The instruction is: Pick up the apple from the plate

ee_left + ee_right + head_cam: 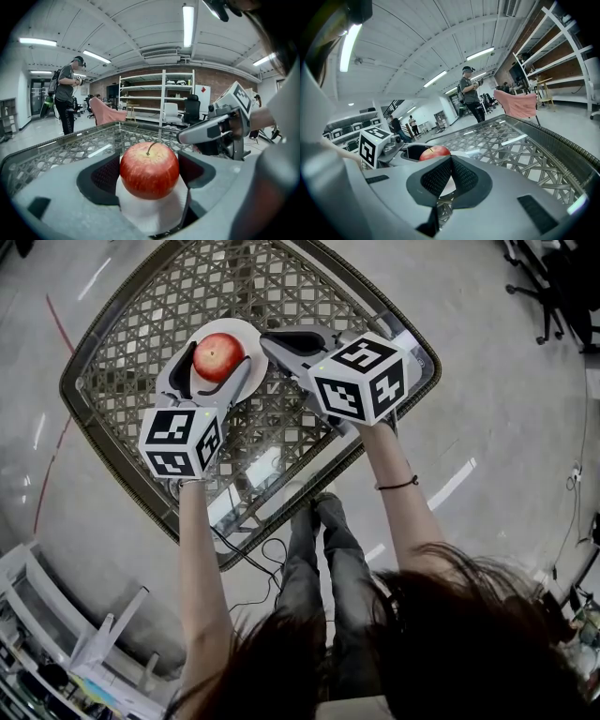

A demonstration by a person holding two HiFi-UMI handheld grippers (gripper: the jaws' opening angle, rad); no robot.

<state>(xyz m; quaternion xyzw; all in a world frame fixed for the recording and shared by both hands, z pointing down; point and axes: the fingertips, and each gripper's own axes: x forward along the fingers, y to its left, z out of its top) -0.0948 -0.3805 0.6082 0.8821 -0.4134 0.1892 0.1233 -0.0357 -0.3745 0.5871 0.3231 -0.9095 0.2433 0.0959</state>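
apple bracketed by the left tool, lift not yet done

left tool (pixel 149 165) is down round the apple (pixel 149 169), one pad on each side and both looking to touch its skin, so it reads as a pinch on the fruit. the apple sits upright, stem up, with its base on the white plate (pixel 151 214), which lies near the far corner of the glass-over-lattice tabletop (pixel 141 343). reach and closing look done. what's left, by my read, is raising the apple clear of the plate. right tool (pixel 450 163) has its pads pressed together on nothing and hangs just beside the plate on the right, taking no part. a person stands well back in the room.
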